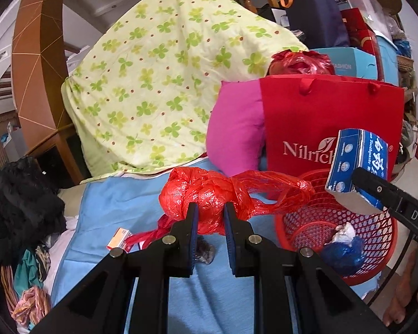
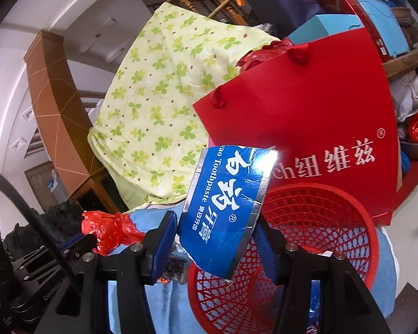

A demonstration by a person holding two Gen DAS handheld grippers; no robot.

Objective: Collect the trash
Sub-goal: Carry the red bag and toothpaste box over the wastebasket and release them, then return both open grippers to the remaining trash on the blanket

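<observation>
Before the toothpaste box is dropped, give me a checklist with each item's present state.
1. Right gripper holds the toothpaste box: ok.
2. Box is over the red basket opening: ok in the right wrist view.
3. Basket has room: ok, only white and blue scraps at the bottom.
4. Left gripper holds the red plastic bag: ok.
5. Small orange box collected: not ok, lies on the blue sheet.

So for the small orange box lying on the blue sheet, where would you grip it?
Across the short width of the small orange box, coming from above. It lies flat on the blue sheet, and the red plastic bag crowds its right end, so sideways entry looks poor.
</observation>
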